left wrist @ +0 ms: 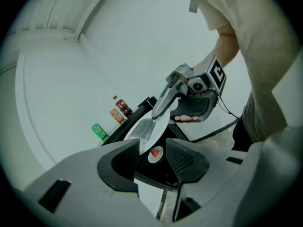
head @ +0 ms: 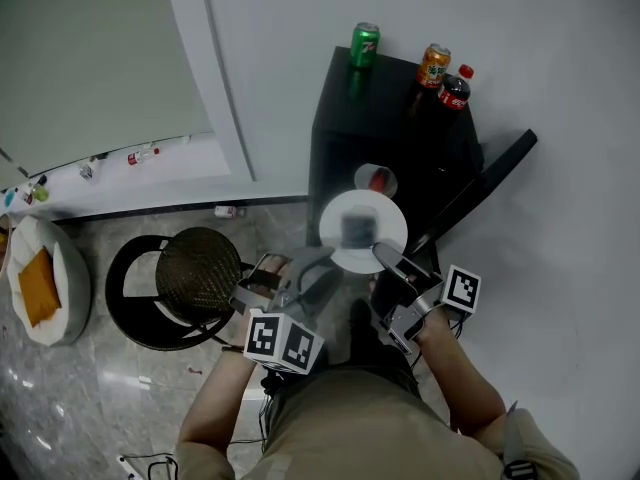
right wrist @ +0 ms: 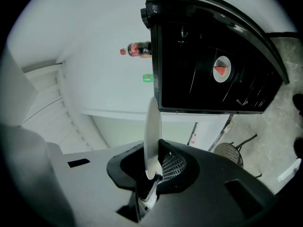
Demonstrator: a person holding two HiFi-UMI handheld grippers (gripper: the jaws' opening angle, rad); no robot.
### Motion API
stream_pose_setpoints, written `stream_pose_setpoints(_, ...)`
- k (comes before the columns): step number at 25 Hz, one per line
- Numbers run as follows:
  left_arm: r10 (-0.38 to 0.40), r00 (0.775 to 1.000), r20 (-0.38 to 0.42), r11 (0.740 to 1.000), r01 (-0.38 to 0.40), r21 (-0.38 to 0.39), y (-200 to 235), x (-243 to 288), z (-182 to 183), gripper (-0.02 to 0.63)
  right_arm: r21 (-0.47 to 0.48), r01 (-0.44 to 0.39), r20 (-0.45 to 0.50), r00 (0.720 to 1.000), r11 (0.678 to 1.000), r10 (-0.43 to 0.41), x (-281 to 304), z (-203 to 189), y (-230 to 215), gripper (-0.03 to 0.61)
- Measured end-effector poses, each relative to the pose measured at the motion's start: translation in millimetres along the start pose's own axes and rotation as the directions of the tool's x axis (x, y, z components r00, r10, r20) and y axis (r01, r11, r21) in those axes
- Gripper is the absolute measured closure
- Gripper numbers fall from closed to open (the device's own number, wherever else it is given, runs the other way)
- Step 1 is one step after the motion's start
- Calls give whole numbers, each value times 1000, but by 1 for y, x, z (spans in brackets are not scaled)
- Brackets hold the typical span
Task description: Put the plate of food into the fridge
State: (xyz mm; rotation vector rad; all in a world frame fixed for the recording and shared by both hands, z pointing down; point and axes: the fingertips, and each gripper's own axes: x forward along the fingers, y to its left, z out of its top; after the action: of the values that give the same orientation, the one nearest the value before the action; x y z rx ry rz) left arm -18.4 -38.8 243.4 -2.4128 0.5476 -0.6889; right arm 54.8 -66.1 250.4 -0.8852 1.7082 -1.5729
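A white plate (head: pixel 338 220) with a grey piece of food (head: pixel 358 229) is held in the air in front of the open black fridge (head: pixel 345 118). My right gripper (head: pixel 386 258) is shut on the plate's near right rim; in the right gripper view the plate (right wrist: pixel 152 131) stands edge-on between the pads of that gripper (right wrist: pixel 154 168). My left gripper (head: pixel 316 264) is at the near left rim. In its own view the plate (left wrist: pixel 142 129) reaches in beside one jaw of the left gripper (left wrist: pixel 152 151), with a wide gap to the other. The right gripper (left wrist: pixel 159 112) shows beyond.
Inside the fridge sits a small plate (head: pixel 377 179) with a red piece. A green can (head: pixel 364 44), an orange can (head: pixel 433 66) and a cola bottle (head: pixel 455 90) stand on top. The fridge door (head: pixel 485 188) swings out right. A black round stool (head: pixel 197 268) stands left.
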Motion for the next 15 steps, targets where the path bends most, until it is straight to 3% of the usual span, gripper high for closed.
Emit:
stream_pose_setpoints(4, 7, 999, 52, 992, -1, -129, -2, -11, 0, 449, -8, -3, 0, 1000, 1000, 3, -8, -4, 0, 526)
stream_pose_setpoints(8, 25, 996, 80, 963, -2, -268, 1, -20, -6, 449, 2, -5, 7, 1000, 1000, 5, -19, -7, -2, 528)
stream_pose_setpoints(11, 29, 994, 106, 921, 15, -390, 3, -23, -9, 448, 5, -3, 7, 1000, 1000, 3, -27, -6, -3, 526)
stream_pose_setpoints(15, 34, 986, 163, 835, 62, -546, 4, -25, -6, 436, 8, -14, 5, 1000, 1000, 14, -36, -5, -3, 526)
